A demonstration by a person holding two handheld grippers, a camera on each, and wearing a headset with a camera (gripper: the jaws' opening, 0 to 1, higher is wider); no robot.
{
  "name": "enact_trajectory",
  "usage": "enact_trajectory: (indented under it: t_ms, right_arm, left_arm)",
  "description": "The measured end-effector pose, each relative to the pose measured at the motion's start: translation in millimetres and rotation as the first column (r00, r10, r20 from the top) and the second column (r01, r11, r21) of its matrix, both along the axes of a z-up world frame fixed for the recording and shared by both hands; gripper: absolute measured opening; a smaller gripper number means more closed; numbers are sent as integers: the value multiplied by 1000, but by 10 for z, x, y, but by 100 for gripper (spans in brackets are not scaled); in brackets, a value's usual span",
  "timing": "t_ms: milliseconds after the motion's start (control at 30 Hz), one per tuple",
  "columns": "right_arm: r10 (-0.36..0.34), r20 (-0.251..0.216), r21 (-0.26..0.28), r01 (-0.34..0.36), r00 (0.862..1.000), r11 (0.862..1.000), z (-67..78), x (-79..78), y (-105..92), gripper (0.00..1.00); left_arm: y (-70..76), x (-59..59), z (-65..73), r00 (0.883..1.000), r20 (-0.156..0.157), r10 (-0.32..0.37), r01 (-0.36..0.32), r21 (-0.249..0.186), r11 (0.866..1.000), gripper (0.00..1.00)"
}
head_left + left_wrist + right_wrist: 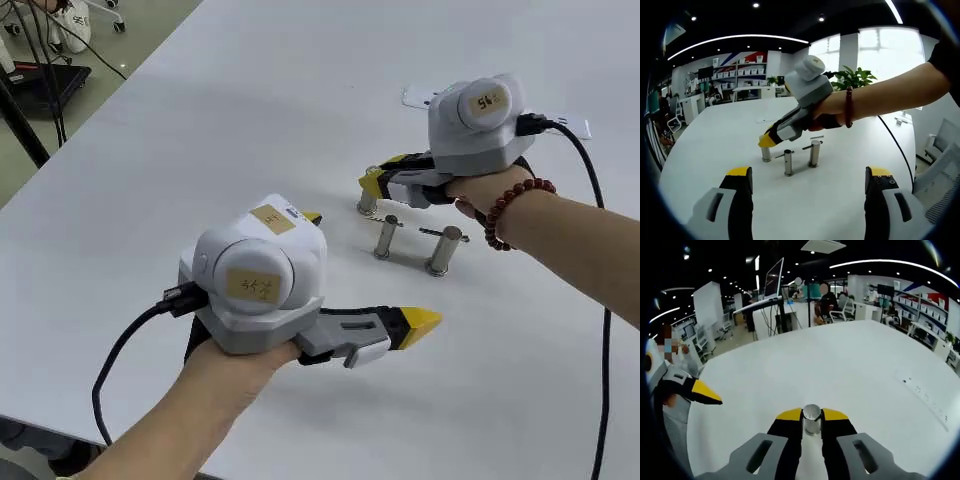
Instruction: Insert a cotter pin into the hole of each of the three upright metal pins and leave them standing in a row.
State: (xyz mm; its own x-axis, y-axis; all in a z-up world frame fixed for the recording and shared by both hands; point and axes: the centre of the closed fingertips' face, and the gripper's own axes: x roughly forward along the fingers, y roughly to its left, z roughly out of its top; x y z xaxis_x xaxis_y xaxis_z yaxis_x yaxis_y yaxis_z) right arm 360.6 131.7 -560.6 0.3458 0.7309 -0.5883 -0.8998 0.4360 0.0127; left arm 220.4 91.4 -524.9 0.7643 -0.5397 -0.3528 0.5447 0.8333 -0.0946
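Three short metal pins stand upright in a row on the white table [250, 120]. The middle pin [386, 238] and the right pin [442, 251] each carry a thin cotter pin through the top. My right gripper [372, 184] is shut on the left pin [367, 204]; in the right gripper view its yellow-tipped jaws [812, 416] press both sides of that pin [812, 423]. My left gripper [366, 269] is open and holds nothing, nearer to me than the row. The left gripper view has the left gripper [810, 176] facing the three pins [788, 162].
A white power strip [420, 97] lies on the table behind the right gripper. Black cables trail from both grippers. The table's left edge [90, 120] drops to the floor. Desks, chairs and seated people stand far behind the table [830, 300].
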Motion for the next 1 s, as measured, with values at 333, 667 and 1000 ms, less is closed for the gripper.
enact_trajectory:
  t_ms: [333, 667, 1000]
  right_arm:
    - [16, -6, -15, -16, 1000, 1000, 0, -48, -80, 8]
    - [-31, -12, -28, 31, 999, 999, -14, -34, -422, 8]
    - [-102, -22, -38, 101, 995, 994, -19, -4, -804, 8]
  left_arm:
    - [-14, -2, 9, 1000, -6, -6, 6, -7, 1000, 97]
    - [-31, -8, 28, 1000, -4, -17, 17, -8, 1000, 99]
    - [-43, -16, 38, 1000, 5, -28, 28, 9, 1000, 99]
